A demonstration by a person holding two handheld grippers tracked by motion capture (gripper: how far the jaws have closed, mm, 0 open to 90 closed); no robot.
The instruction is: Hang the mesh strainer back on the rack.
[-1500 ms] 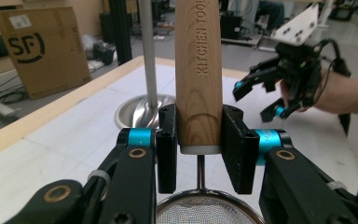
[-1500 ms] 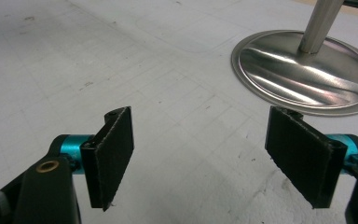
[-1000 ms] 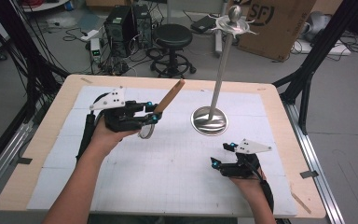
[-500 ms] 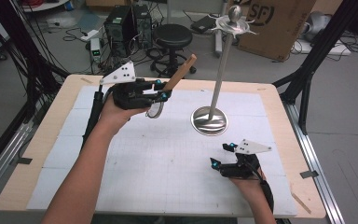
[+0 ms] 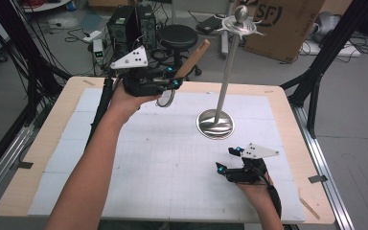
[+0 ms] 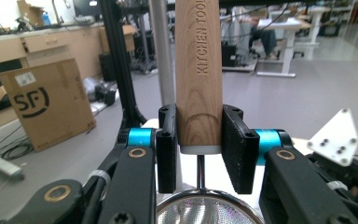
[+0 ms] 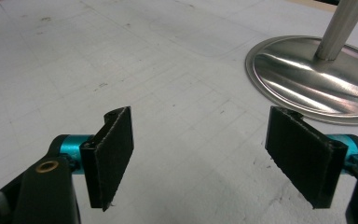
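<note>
My left gripper (image 5: 172, 82) is shut on the wooden handle (image 5: 194, 56) of a small metal strainer, held in the air over the table's far left. The handle points up and right toward the top of a tall metal stand (image 5: 226, 72). The strainer's ring (image 5: 164, 99) hangs below the jaws. In the left gripper view the handle (image 6: 198, 70), stamped KITCHEN TOOL, sits between the pads, with the mesh (image 6: 205, 212) below and the stand's pole (image 6: 162, 51) behind. My right gripper (image 5: 227, 158) rests open on the mat near the stand's round base (image 5: 215, 124), nothing between its jaws (image 7: 209, 158).
The stand's top (image 5: 241, 21) carries short hook arms. Its shiny base (image 7: 317, 79) lies just ahead and right of the right gripper. A white gridded mat (image 5: 163, 158) covers the wooden table. A stool (image 5: 177, 36) and a cardboard box (image 5: 282, 24) stand beyond the far edge.
My left gripper has lifted the strainer higher and carried it farther back and to the right, closer to the stand. The right gripper has stayed put.
</note>
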